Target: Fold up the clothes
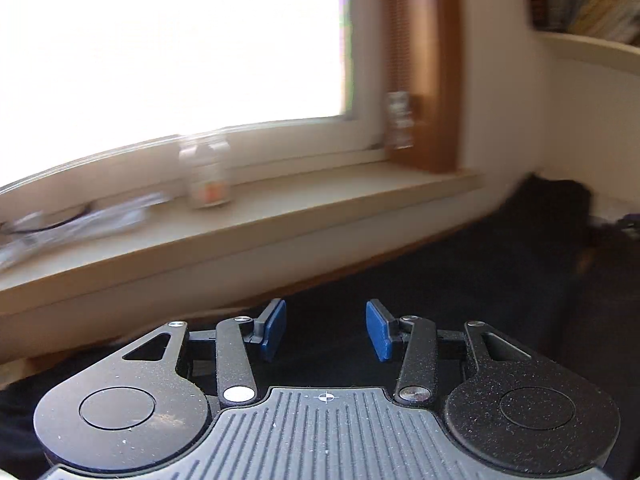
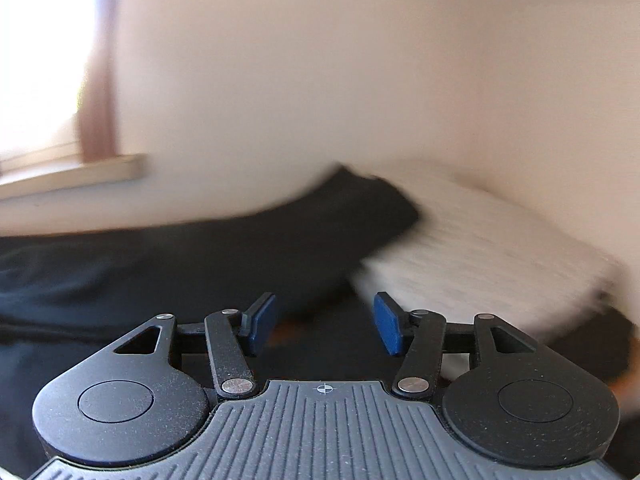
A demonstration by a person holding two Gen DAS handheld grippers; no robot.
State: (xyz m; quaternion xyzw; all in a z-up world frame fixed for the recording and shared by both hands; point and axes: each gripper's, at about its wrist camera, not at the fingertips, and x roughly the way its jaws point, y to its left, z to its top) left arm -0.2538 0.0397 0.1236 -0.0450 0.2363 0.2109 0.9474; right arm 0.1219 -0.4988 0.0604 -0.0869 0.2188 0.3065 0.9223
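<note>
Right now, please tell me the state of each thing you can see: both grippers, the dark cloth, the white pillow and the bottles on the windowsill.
Left gripper: jaws open, holding nothing.
Right gripper: jaws open, holding nothing.
Dark cloth: spread out flat below both grippers, not gripped.
White pillow: lying beside the dark cloth, blurred.
Bottle: standing upright on the windowsill, blurred.
Second bottle: upright by the window frame, blurred.

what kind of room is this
Probably a bedroom at home: dark fabric lies spread beside a white pillow, with a window and its sill holding a jar, and a shelf up on the wall.
</note>
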